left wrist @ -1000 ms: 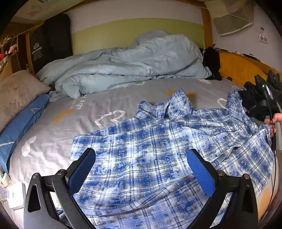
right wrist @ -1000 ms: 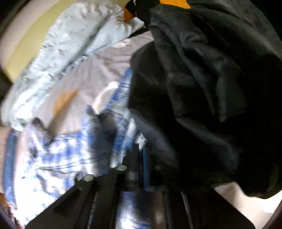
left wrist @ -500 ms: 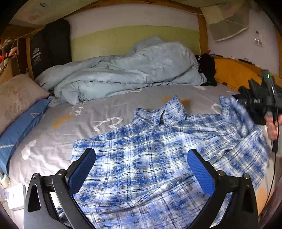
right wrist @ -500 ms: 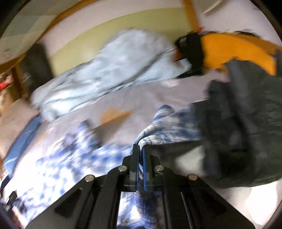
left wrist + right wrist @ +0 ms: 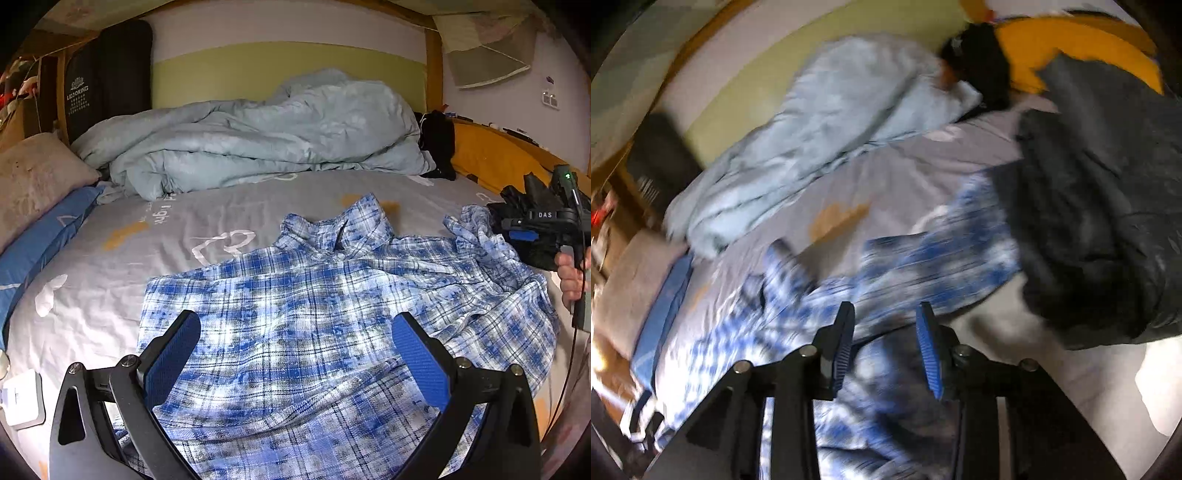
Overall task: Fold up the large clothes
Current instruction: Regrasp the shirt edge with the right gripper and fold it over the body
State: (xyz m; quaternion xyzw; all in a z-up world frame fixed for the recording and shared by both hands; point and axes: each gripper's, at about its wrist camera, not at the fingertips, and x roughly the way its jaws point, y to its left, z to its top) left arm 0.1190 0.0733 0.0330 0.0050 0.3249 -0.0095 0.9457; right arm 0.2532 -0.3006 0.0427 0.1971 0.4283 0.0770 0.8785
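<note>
A blue and white plaid shirt (image 5: 332, 317) lies spread on the grey bed sheet (image 5: 207, 221), collar toward the far side. Its right sleeve (image 5: 476, 236) is bunched up at the right edge. My left gripper (image 5: 295, 350) is open and empty, just above the shirt's lower part. My right gripper (image 5: 886, 332) is open and empty above the sleeve area of the shirt (image 5: 923, 258); that view is blurred. It also shows in the left wrist view (image 5: 535, 225), held by a hand at the right.
A rumpled light blue duvet (image 5: 258, 140) fills the far side of the bed. A beige pillow (image 5: 33, 177) and a blue one (image 5: 40, 243) lie at the left. A dark garment (image 5: 1100, 221) lies right of the shirt. A white charger (image 5: 22, 398) lies at the near left.
My right gripper was shut on the shirt's right sleeve half a second ago; it has opened and let the sleeve drop. The left gripper has stayed open in place.
</note>
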